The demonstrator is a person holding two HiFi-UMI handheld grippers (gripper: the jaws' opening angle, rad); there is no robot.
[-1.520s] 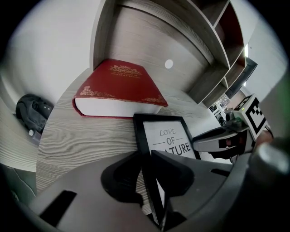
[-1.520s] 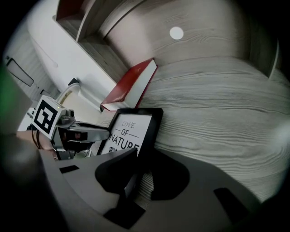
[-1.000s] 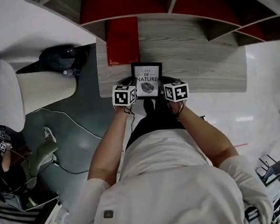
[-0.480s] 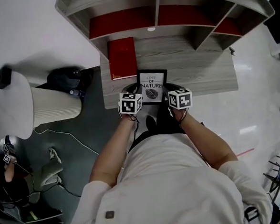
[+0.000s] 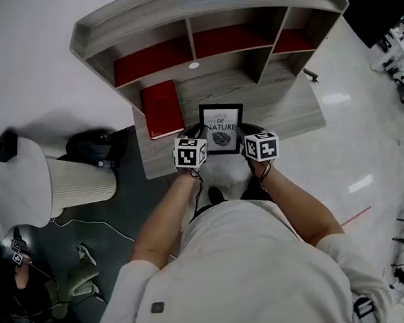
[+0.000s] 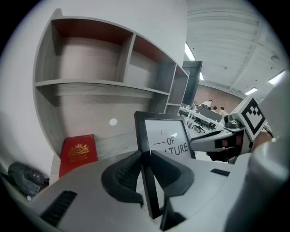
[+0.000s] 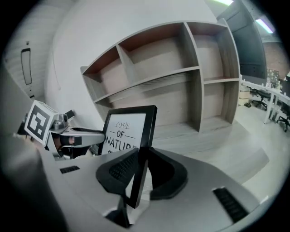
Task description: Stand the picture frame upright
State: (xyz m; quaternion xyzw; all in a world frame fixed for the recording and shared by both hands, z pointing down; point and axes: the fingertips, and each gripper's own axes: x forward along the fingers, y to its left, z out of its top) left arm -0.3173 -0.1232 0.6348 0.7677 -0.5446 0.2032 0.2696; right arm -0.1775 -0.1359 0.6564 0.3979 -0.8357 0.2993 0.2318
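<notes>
Here, a grey wood-grain counter [image 5: 292,116] stands on a glossy white floor [image 5: 367,159], with a darker patch of floor [image 5: 117,225] to its left. A shelf unit [image 5: 205,15] with red back panels rises from the far side, and a red book [image 5: 162,109] lies flat on the counter's left part. The picture frame [image 5: 221,127] is just right of the book, over the counter's front middle. Its lower part is hidden behind the marker cubes, so I cannot tell if its bottom edge touches the counter. The print is partly covered too. Both forearms reach forward side by side, sloping downward. The left tongs [image 6: 146,168] pinch the frame's left edge and the right tongs [image 7: 140,168] pinch its right edge, holding it near upright with the print facing the person.
</notes>
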